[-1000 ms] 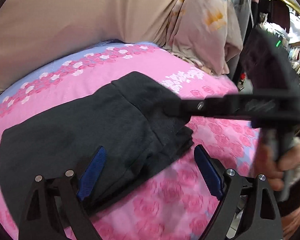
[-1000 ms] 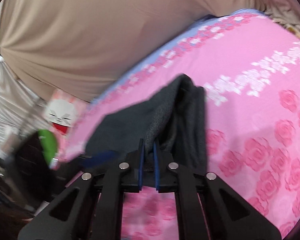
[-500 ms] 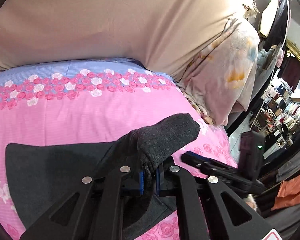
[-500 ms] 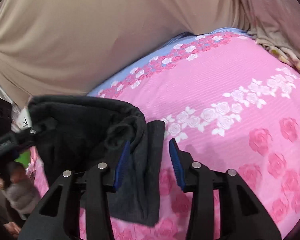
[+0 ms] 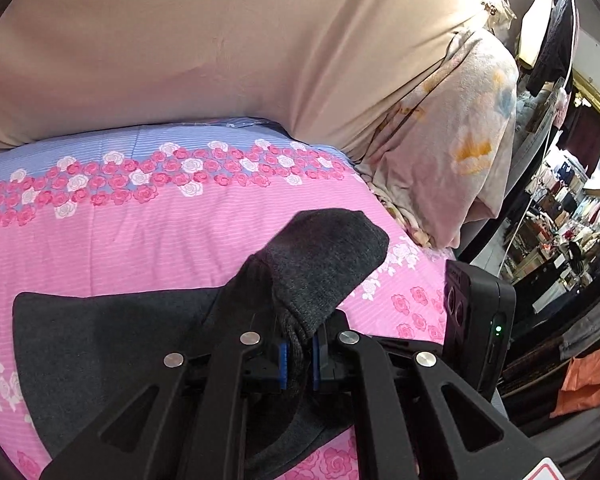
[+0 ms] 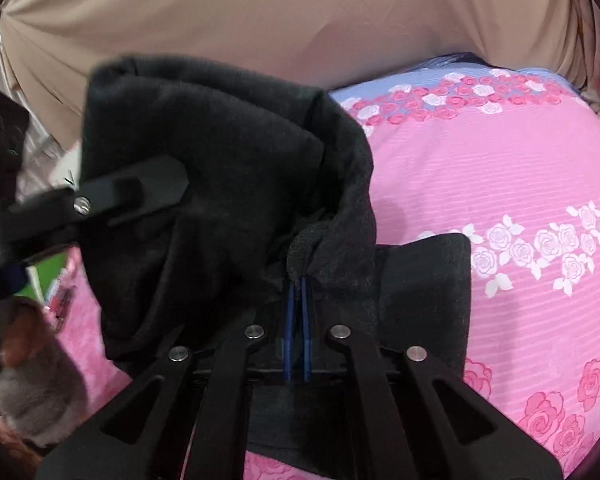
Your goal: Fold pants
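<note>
Dark grey pants (image 5: 112, 340) lie partly folded on a pink rose-print bedsheet (image 5: 160, 224). My left gripper (image 5: 299, 354) is shut on a raised fold of the pants, which bulges up above the blue pads. In the right wrist view my right gripper (image 6: 298, 300) is shut on another bunched edge of the pants (image 6: 220, 168), lifted above the flat lower layer (image 6: 424, 292). The left gripper's finger (image 6: 140, 192) shows there at the left, pressed on the same lifted cloth.
A beige padded headboard (image 5: 220, 52) rises behind the bed. A floral pillow (image 5: 460, 152) leans at the right. The right gripper's camera body (image 5: 476, 320) sits close at the right. Clothes racks (image 5: 572, 208) stand beyond the bed's right edge.
The left gripper went from open over the pants to shut on a fold. The right gripper opened half a second ago and has shut again on the lifted edge, which is raised higher.
</note>
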`<action>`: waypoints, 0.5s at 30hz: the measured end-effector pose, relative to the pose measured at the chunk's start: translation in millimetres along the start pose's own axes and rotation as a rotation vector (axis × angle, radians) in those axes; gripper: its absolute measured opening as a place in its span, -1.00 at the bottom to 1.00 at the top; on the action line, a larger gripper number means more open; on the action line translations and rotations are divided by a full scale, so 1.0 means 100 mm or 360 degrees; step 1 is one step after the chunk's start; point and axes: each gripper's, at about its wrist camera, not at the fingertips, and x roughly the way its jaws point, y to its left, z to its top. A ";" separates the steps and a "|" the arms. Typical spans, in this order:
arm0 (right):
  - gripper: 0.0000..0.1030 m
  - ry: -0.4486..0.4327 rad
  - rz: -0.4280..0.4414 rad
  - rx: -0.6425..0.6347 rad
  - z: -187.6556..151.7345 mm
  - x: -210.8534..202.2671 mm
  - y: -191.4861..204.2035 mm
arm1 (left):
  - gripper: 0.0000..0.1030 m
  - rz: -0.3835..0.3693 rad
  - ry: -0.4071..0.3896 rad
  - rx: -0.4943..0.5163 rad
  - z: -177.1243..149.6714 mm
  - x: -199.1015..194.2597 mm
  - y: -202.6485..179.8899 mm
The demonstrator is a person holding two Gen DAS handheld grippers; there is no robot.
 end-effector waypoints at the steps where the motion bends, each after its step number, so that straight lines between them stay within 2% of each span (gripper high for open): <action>1: -0.93 -0.0025 -0.0038 0.0021 0.00 -0.05 -0.05 | -0.89 -0.0005 0.0006 -0.0004 -0.01 0.00 0.01; 4: -0.90 -0.0118 -0.0212 0.0093 0.03 -0.27 -0.30 | -0.89 -0.0024 0.0016 -0.0011 -0.01 0.01 0.03; 9: -0.95 -0.0128 -0.0240 0.0116 0.03 -0.35 -0.44 | -0.89 -0.0047 0.0038 -0.0010 -0.05 0.10 0.00; 11: -0.96 -0.0119 -0.0175 0.0100 0.00 -0.37 -0.37 | -0.89 -0.0044 0.0042 -0.0008 -0.06 0.11 -0.01; 15: -0.97 -0.0005 0.0201 0.0051 -0.02 -0.18 -0.12 | -0.89 -0.0036 0.0032 -0.0005 -0.04 0.08 -0.01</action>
